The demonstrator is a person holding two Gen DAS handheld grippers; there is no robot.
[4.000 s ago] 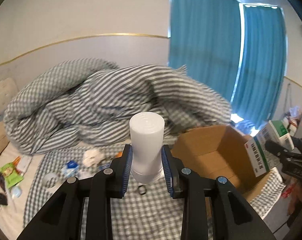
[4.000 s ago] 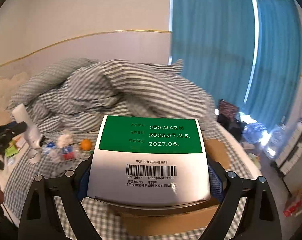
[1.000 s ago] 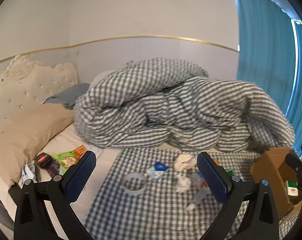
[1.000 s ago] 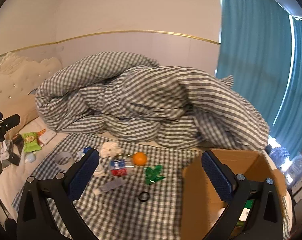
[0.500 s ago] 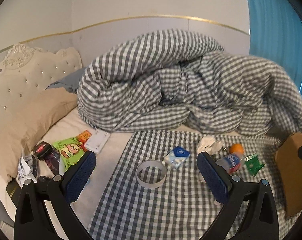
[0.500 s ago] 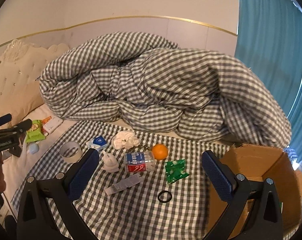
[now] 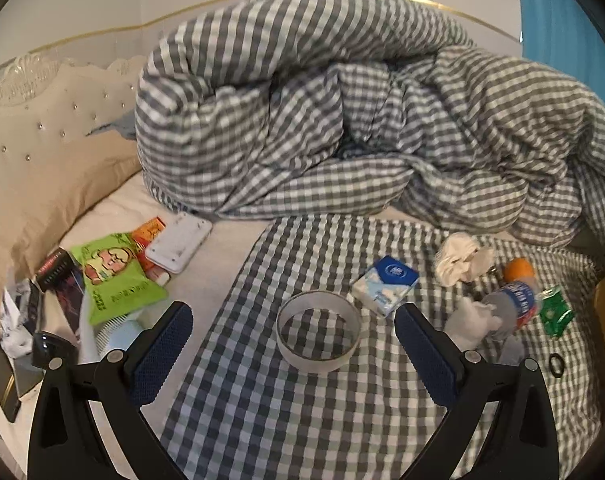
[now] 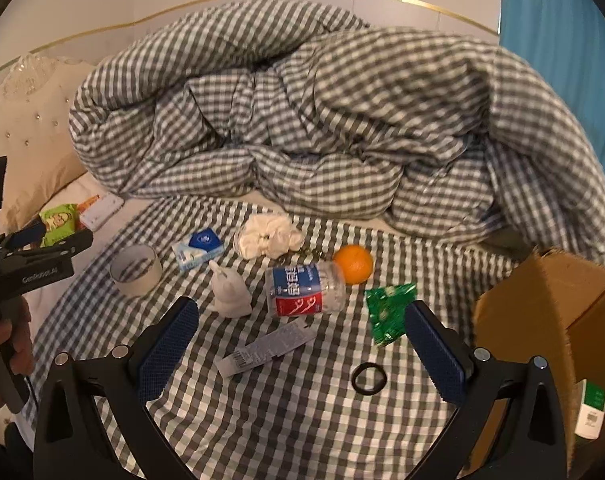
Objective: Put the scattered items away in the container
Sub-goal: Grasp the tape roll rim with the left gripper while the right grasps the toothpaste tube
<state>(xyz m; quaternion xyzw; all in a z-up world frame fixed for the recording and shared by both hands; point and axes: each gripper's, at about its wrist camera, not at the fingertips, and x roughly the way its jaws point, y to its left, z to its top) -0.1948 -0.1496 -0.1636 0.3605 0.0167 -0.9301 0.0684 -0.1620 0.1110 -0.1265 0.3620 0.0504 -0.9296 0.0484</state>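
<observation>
1. Left wrist view. Left gripper [image 7: 292, 344]: jaws spread wide, nothing between them. Four seconds ago they clamped a white cylindrical bottle; it is gone from the jaws, so by judgement that item is already delivered.
2. Same view. Wide ring of pale tape [image 7: 318, 330]: lies flat on the grey-and-white checked bed sheet [image 7: 286, 412], framed between the open jaws and closer than half a second ago. Likely the next pick.
3. Same view. Blue-and-white tissue packet [image 7: 385, 285] just beyond the ring; crumpled white cloth [image 7: 460, 260] farther right. Both untouched.
4. Right wrist view. Right gripper [image 8: 302, 344]: jaws also released and empty. The green-and-white medicine box held four seconds ago now lies inside the brown cardboard box [image 8: 550, 320], at the lower right edge.
5. Same view. Still scattered on the sheet: clear plastic bottle with red-and-blue label [image 8: 304, 290], orange fruit [image 8: 353, 263] touching its end, green foil sachet [image 8: 390, 312], white figurine [image 8: 230, 294], flat grey printed tube [image 8: 268, 346], black ring [image 8: 368, 378].
6. Judgement: two items stowed; most of the clutter remains outside the container.
</observation>
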